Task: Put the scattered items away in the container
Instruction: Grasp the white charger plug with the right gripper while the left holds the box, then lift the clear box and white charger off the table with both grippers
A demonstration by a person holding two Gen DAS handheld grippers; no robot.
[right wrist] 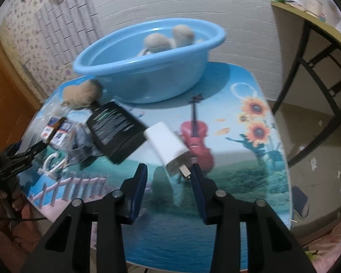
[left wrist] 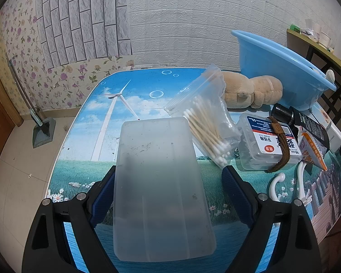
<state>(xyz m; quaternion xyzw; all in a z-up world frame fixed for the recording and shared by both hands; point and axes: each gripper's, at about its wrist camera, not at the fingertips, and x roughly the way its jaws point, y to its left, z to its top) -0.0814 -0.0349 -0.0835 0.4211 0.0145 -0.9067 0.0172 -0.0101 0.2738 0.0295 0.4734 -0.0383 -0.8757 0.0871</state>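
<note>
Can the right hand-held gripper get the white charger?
Probably yes. The white charger lies just ahead of the right hand-held gripper, its plug end near the fingertips, and nothing sits between them. The pads do not press on it yet.

Your left tongs [left wrist: 168, 195] have a frosted plastic box [left wrist: 161, 188] between their pads, which blocks the way straight ahead. Left of that box the worktop [left wrist: 97, 118] lies bare to its far edge, so you can pass there. To its right things crowd together: a bag of cotton swabs [left wrist: 206, 122], a clear swab box [left wrist: 266, 143], a black tube [left wrist: 307, 122] and white hooks [left wrist: 277, 182]. In the right wrist view, a white charger [right wrist: 168, 145] lies just beyond your right tongs [right wrist: 168, 179]; right of it the worktop is open up to the blue basin [right wrist: 147, 68].
</note>
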